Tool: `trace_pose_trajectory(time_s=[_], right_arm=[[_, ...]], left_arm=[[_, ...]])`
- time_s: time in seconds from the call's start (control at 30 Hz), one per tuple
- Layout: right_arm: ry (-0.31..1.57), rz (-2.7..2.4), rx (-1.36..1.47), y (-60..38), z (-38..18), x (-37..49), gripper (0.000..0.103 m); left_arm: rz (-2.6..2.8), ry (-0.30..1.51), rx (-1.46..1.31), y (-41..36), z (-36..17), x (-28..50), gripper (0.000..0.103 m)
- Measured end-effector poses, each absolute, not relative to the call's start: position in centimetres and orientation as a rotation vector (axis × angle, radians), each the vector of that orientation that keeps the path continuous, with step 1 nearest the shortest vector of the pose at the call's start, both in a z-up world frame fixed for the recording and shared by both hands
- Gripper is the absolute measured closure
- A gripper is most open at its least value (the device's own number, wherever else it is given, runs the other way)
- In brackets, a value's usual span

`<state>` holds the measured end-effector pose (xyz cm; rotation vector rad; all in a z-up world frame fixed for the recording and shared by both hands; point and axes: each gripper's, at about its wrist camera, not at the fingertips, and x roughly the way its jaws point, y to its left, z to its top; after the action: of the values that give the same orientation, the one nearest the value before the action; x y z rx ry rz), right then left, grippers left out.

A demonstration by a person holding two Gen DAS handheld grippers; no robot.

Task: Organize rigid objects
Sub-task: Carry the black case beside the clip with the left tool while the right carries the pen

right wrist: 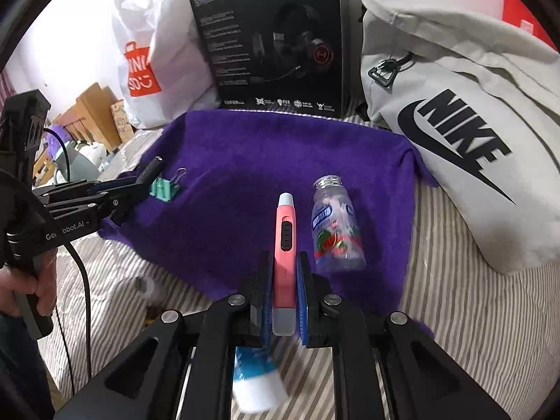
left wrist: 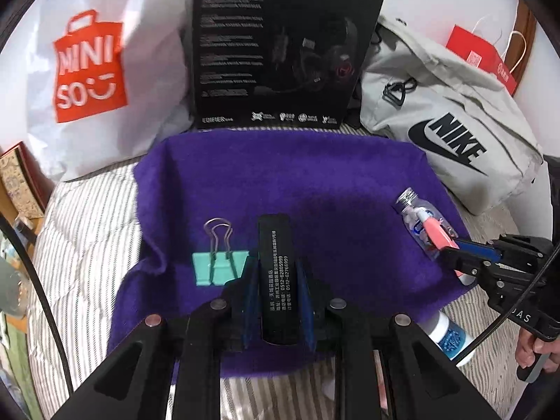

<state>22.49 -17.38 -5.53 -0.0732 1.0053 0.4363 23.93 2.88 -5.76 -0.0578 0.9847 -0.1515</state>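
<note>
My left gripper (left wrist: 276, 266) is shut on a black flat bar with white print (left wrist: 276, 245), held over the purple towel (left wrist: 315, 168). A teal binder clip (left wrist: 218, 267) lies on the towel just left of it. My right gripper (right wrist: 284, 262) is shut on a pink and grey pen-like device (right wrist: 285, 234), held over the towel (right wrist: 245, 161). A clear candy bottle (right wrist: 336, 227) lies on the towel just right of it. The right gripper (left wrist: 465, 250) with the pink device and the bottle (left wrist: 416, 213) show at the right of the left wrist view. The left gripper (right wrist: 154, 169) shows beside the clip (right wrist: 162, 189).
A black headphone box (left wrist: 280, 45) stands behind the towel, a white Miniso bag (left wrist: 87, 70) to its left and a grey Nike bag (left wrist: 448, 122) to its right. A white and blue bottle (right wrist: 255, 381) lies on the striped bedding (left wrist: 80, 245) below the right gripper.
</note>
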Motion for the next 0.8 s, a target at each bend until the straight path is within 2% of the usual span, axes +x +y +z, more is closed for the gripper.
trace_pose_trajectory(time_s=[0.43,0.8], right_arm=[[1.061,0.415,-0.171,-15.8,-8.9,24.4,0.091],[1.064,0.424,-0.174,-15.7,-9.6,24.3,0.09]], left_arm=[[-0.167,1.042,-0.034,2.0,-8.8,25.8,0.082],[-0.169,1.032,-0.009,2.0,-8.7,25.1,0.081]])
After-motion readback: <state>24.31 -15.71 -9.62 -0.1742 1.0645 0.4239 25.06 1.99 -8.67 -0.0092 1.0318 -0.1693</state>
